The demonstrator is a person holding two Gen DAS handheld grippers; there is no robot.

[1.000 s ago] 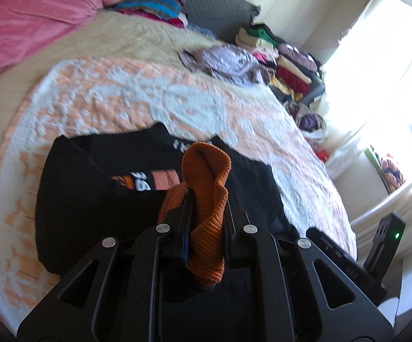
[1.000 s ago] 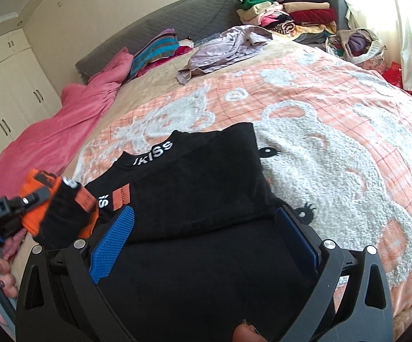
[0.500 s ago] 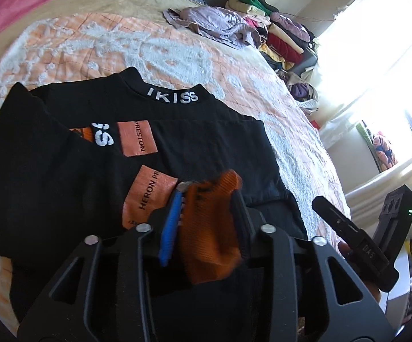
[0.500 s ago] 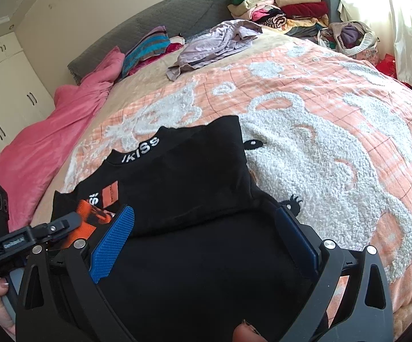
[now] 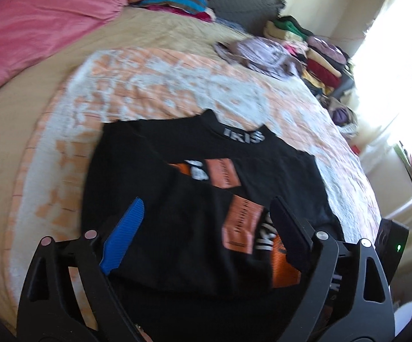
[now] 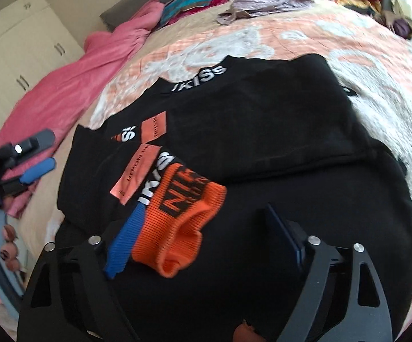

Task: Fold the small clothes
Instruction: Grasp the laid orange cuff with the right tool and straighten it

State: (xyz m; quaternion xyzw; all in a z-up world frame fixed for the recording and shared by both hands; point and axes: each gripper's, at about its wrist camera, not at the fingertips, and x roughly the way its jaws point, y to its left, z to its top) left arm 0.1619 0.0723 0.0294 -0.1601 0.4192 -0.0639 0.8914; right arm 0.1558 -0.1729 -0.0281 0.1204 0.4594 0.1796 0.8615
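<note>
A black sweatshirt (image 5: 177,228) with a white-lettered collar and orange patches lies on the bed, both sleeves folded across its front; it also shows in the right wrist view (image 6: 263,131). Its orange ribbed cuff (image 6: 177,225) lies loose on the lower front. My left gripper (image 5: 206,233) is open and empty above the lower part of the sweatshirt. My right gripper (image 6: 203,236) is open just above the sweatshirt, the cuff between its fingers and apart from them. The left gripper also appears at the left edge of the right wrist view (image 6: 32,156).
The sweatshirt lies on an orange and white blanket (image 5: 163,85). A pink quilt (image 5: 34,28) lies at the far left. A crumpled lilac garment (image 5: 263,54) and stacks of folded clothes (image 5: 320,59) sit at the far right. A white wardrobe (image 6: 20,57) stands behind the bed.
My left gripper has opened and let go of the orange cuff, which now lies on the sweatshirt front, and has drawn back to the left. My right gripper has moved closer over the cuff.
</note>
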